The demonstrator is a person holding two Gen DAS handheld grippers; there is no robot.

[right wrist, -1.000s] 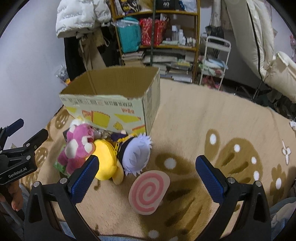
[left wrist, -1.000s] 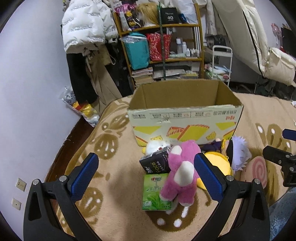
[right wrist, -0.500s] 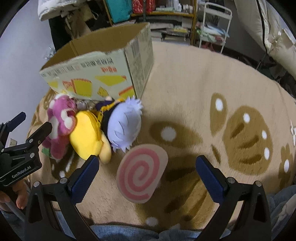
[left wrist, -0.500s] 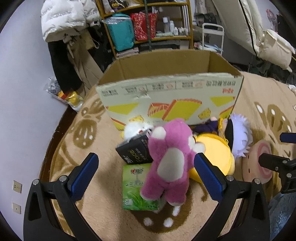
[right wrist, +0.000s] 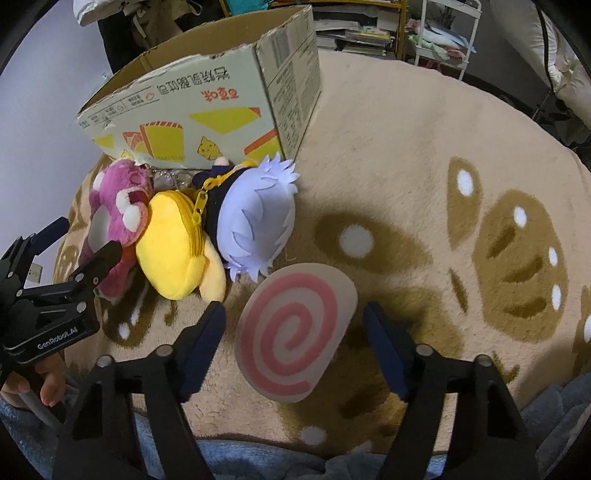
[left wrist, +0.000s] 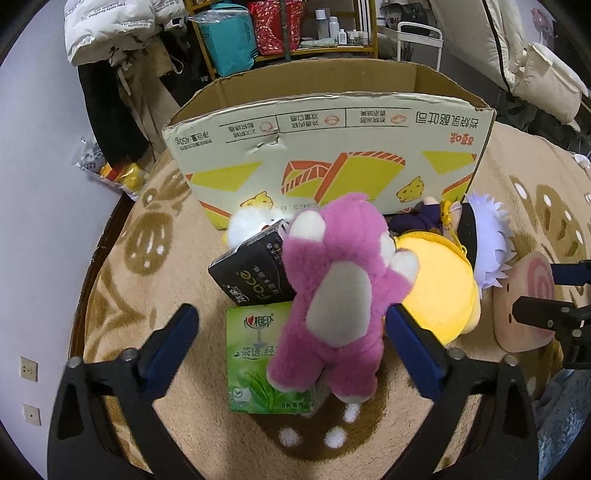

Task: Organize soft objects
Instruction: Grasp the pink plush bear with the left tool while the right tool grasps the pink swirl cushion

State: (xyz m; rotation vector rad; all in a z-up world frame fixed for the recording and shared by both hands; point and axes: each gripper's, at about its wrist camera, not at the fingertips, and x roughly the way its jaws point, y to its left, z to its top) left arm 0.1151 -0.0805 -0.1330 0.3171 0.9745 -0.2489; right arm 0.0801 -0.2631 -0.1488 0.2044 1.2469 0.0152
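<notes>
A pink plush bear (left wrist: 340, 288) stands between the open fingers of my left gripper (left wrist: 291, 332); nothing shows the pads touching it. It also shows in the right wrist view (right wrist: 118, 218). Beside it lie a yellow plush pouch (left wrist: 439, 288), a white-haired doll (left wrist: 484, 236) and a pink spiral cushion (left wrist: 524, 306). My right gripper (right wrist: 293, 336) is open around the spiral cushion (right wrist: 295, 328), apart from it. An open cardboard box (left wrist: 332, 147) stands behind the toys.
A black tissue pack (left wrist: 255, 277) and a green tissue pack (left wrist: 258, 354) lie under the bear, with a white plush (left wrist: 243, 225) behind. All rest on a beige patterned rug (right wrist: 424, 177). Shelves (left wrist: 288, 33) and hanging coats (left wrist: 110, 37) stand beyond the box.
Both grippers moved forward and down toward the toys. The bear now sits between the left fingers, the spiral cushion between the right fingers. The toys have not moved.
</notes>
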